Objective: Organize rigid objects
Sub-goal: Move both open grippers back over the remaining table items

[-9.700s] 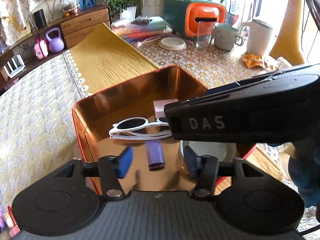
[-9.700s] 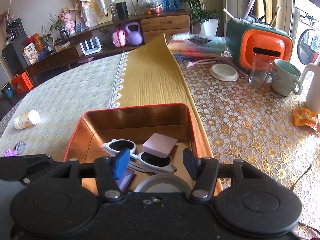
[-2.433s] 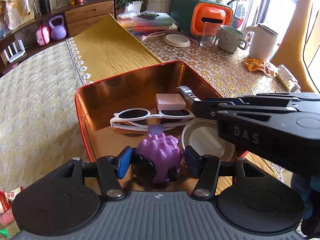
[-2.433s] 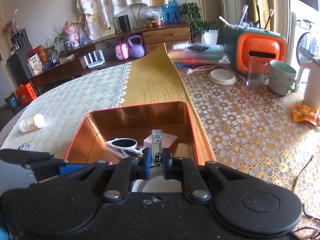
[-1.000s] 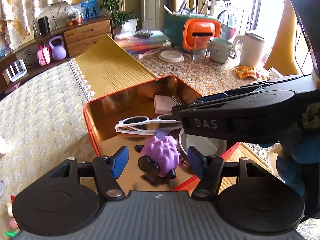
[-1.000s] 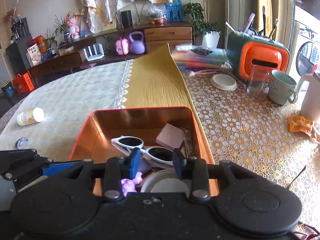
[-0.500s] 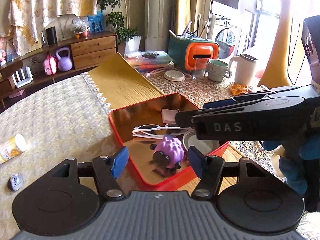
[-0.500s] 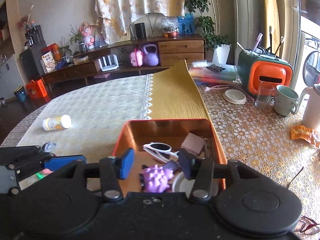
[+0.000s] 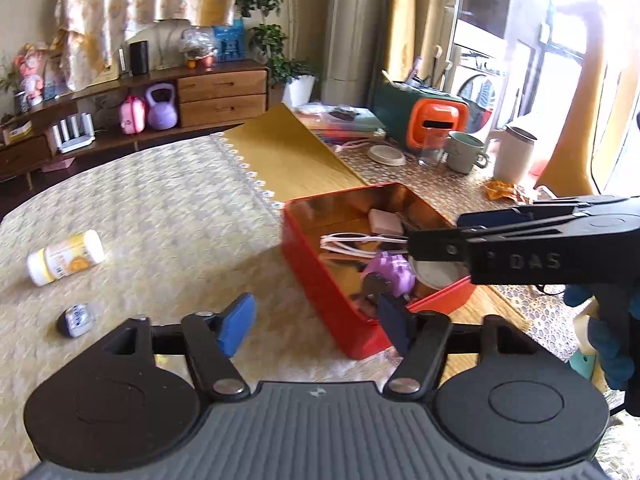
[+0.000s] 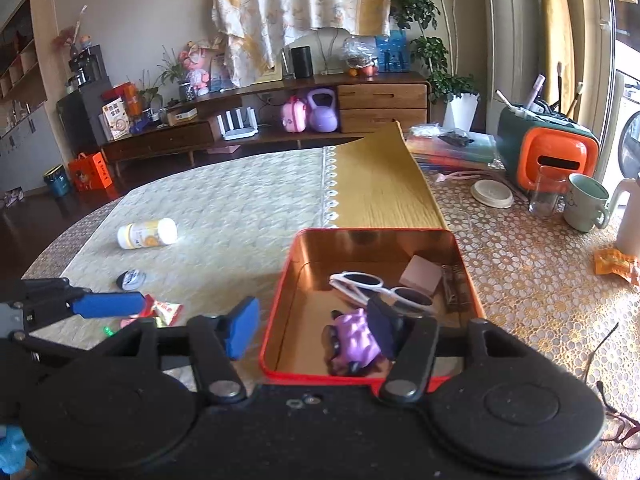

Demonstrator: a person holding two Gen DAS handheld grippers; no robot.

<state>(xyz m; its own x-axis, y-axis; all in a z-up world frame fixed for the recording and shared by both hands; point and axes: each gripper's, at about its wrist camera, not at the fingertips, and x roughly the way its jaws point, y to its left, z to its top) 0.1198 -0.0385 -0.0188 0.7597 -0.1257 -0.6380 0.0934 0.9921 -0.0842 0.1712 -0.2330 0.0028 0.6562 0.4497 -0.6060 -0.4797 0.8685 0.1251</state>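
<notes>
A red tin box (image 10: 280,280) (image 9: 320,280) with a copper inside sits on the table. In it lie white sunglasses (image 10: 380,286), a pink block (image 10: 420,270), a nail clipper (image 10: 452,280), a purple sheep toy (image 10: 354,338) (image 9: 390,270) and a round lid. My left gripper (image 9: 316,322) is open and empty, left of the box. My right gripper (image 10: 312,326) is open and empty, above the box's near edge. A white bottle (image 10: 146,233) (image 9: 64,256) and a small dark round thing (image 10: 130,279) (image 9: 74,320) lie on the cloth to the left.
Snack wrappers (image 10: 160,310) lie by the left gripper's blue finger. At the far right stand an orange-green holder (image 10: 548,152), a glass (image 10: 542,196), a mug (image 10: 586,202), a white lid (image 10: 492,194) and stacked books (image 10: 452,148). Glasses (image 10: 616,432) lie at the near right.
Both grippers have pulled back and up from the box and swung left. The sheep toy and nail clipper, held earlier, now lie in the box. Both jaws are open.
</notes>
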